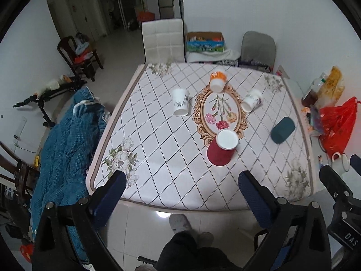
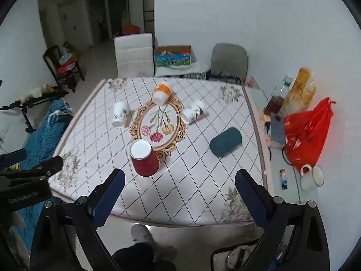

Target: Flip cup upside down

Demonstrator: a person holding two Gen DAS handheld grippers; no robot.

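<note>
Several cups stand upside down on the patterned table (image 1: 158,158), also seen in the right wrist view (image 2: 191,192). A red cup (image 1: 222,148) (image 2: 144,158) is nearest. A dark teal cup (image 1: 282,130) (image 2: 225,142) is to its right. A white cup (image 1: 180,102) (image 2: 120,114), an orange cup (image 1: 217,81) (image 2: 160,94) and a white patterned cup (image 1: 251,101) (image 2: 193,111) stand farther back. My left gripper (image 1: 181,188) is open and empty above the table's near edge. My right gripper (image 2: 179,185) is open and empty, just short of the red cup.
A red plastic bag (image 2: 306,133), a white enamel mug (image 2: 312,177), a bottle (image 2: 276,99) and small items sit on the table's right strip. A blue blanket (image 1: 65,144) hangs at the left. Chairs (image 1: 162,38) and a box (image 1: 205,41) stand behind the table.
</note>
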